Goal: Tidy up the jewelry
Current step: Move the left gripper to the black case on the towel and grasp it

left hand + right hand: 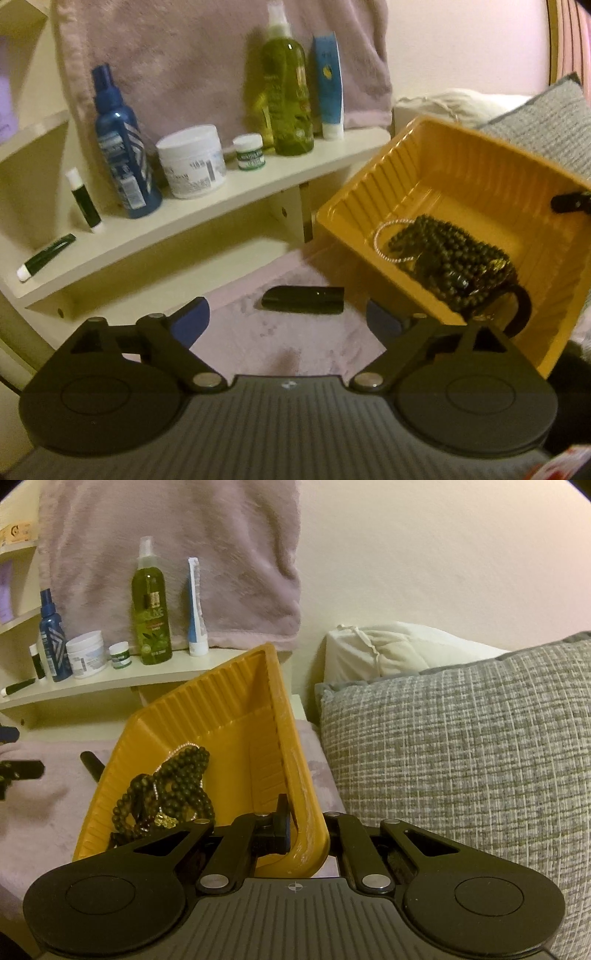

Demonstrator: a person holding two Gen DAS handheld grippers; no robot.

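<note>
A yellow ribbed plastic tray [476, 177] is held tilted above the pink cloth; it also shows in the right wrist view [229, 716]. My right gripper [299, 834] is shut on the tray's near rim. Inside the tray lie dark beaded necklaces [450, 262] tangled with a thin silver chain [384, 236]; they also show in the right wrist view [170, 794]. My left gripper [286, 321] is open and empty, low over the cloth, just left of the tray. A black tube-like object [303, 295] lies on the cloth ahead of it.
A cream shelf [207, 218] carries a blue bottle [122, 147], white jar [192, 160], small jar [250, 151], green spray bottle [286, 92] and blue tube [328, 85]. A pink towel [207, 55] hangs behind. A grey cushion [461, 746] is at the right.
</note>
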